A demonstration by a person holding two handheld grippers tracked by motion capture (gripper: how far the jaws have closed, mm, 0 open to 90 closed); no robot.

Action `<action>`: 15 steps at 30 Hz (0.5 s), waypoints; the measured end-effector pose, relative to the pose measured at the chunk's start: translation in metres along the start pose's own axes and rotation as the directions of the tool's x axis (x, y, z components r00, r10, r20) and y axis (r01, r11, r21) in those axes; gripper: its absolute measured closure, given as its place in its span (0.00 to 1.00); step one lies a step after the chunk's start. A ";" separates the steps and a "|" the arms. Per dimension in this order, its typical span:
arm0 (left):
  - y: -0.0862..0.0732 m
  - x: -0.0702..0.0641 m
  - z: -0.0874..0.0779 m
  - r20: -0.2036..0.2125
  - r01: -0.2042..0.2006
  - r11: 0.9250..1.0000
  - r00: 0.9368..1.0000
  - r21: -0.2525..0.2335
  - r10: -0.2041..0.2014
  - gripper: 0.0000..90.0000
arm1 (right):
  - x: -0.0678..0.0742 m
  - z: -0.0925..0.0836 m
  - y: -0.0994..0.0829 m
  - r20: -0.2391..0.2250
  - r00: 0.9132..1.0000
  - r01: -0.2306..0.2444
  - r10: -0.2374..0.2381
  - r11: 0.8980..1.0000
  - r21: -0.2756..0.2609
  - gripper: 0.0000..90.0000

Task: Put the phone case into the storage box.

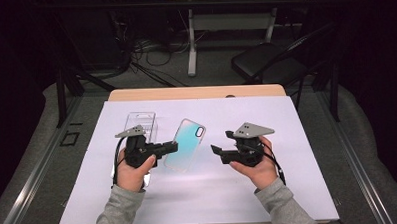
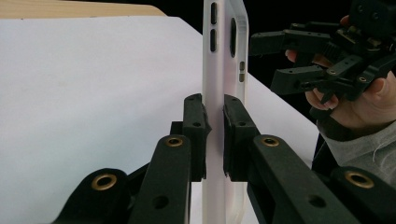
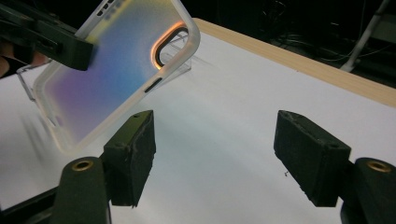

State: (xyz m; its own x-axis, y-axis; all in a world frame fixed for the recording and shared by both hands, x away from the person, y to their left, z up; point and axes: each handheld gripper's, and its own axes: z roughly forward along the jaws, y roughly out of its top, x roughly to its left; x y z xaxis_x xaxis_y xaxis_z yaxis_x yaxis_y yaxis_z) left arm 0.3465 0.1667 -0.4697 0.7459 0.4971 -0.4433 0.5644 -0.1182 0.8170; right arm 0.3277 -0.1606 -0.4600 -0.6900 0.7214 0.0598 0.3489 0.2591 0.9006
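High view: I'm clamping the phone case (image 1: 185, 145) in my left hand-held gripper (image 1: 171, 147), while my right hand-held gripper (image 1: 217, 151) is gaping empty nearby

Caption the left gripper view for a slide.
Left tool clamps the edge of a translucent phone case above white paper.

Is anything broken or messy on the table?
Nothing looks broken or spilled. The left gripper holds the phone case tilted above the white sheet. The clear plastic packaging lies behind it.
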 end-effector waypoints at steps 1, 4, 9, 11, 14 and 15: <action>0.000 0.000 0.000 0.001 0.001 1.000 1.000 -0.001 -0.001 0.92 | -0.001 0.000 -0.002 -0.010 1.000 -0.014 0.013 1.000 -0.011 0.33; 0.000 -0.001 0.001 0.001 -0.006 1.000 1.000 0.004 0.006 0.92 | -0.002 0.001 -0.004 -0.011 1.000 -0.010 0.010 1.000 0.002 0.33; -0.001 -0.002 0.000 0.002 -0.011 1.000 1.000 0.000 0.011 0.92 | -0.002 -0.001 -0.005 -0.056 0.997 -0.056 0.054 0.998 -0.031 0.32; -0.002 -0.003 0.000 0.003 -0.014 1.000 1.000 -0.002 0.014 0.92 | -0.002 -0.002 -0.006 -0.070 0.995 -0.070 0.068 0.997 -0.037 0.32; -0.003 -0.004 0.001 0.002 -0.018 1.000 1.000 -0.009 0.018 0.92 | -0.002 -0.002 -0.007 -0.082 0.994 -0.082 0.078 0.996 -0.043 0.32; -0.003 -0.004 0.001 0.003 -0.019 1.000 1.000 -0.011 0.019 0.92 | -0.002 -0.003 -0.007 -0.084 0.993 -0.085 0.081 0.996 -0.040 0.32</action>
State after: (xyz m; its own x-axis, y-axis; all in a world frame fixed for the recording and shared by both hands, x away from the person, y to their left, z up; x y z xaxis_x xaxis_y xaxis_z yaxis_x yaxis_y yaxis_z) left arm 0.3423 0.1644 -0.4704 0.7575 0.4922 -0.4288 0.5461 -0.1181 0.8293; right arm 0.3250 -0.1656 -0.4655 -0.7100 0.6837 0.1686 0.3804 0.1709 0.9089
